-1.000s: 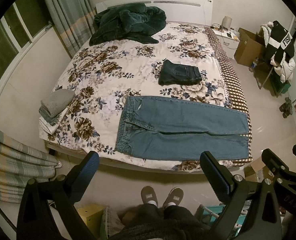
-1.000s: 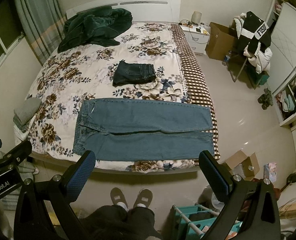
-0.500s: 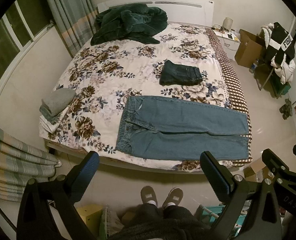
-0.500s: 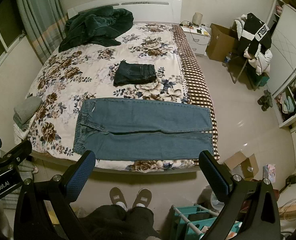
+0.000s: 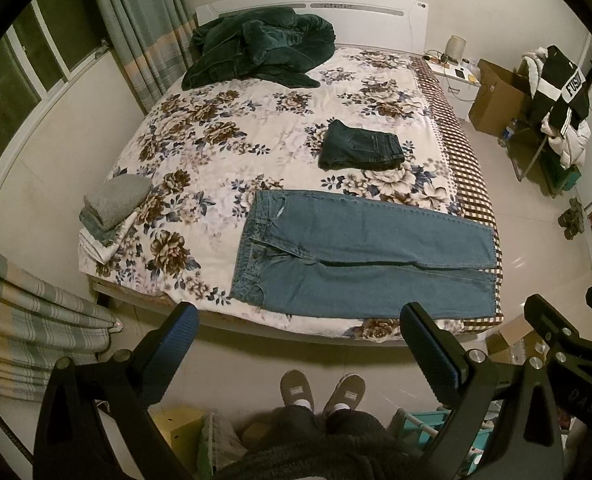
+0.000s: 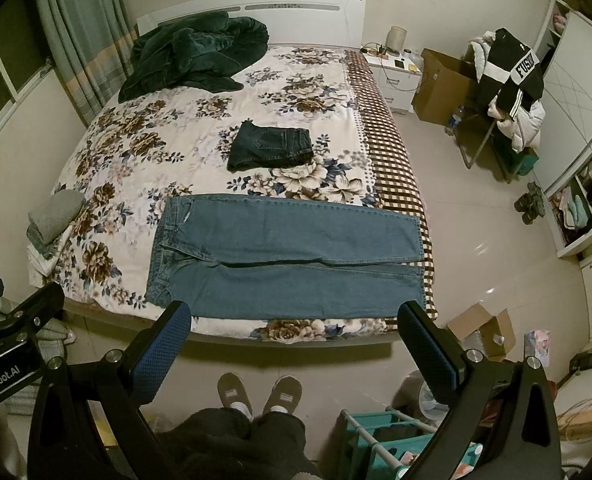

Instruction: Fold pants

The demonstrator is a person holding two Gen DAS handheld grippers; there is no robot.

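One pair of light blue denim jeans lies flat on the floral-print bedspread, along the bed's near edge at roughly 12 o'clock from both grippers; waistband toward 9 o'clock, two legs side by side running toward 3 o'clock, hems at the brown checked border strip

One folded pair of dark navy jeans sits farther up the bed, apart from the blue pair. One crumpled dark green blanket at the white headboard. One small stack of folded grey and white cloths at the bed's 9 o'clock corner

Left gripper: two fingers spread wide, released, nothing between them, held off the bed. Right gripper: likewise spread, released, clear of the denim

Two grey slippers on the floor at 6 o'clock. One brown cardboard box beside one white nightstand
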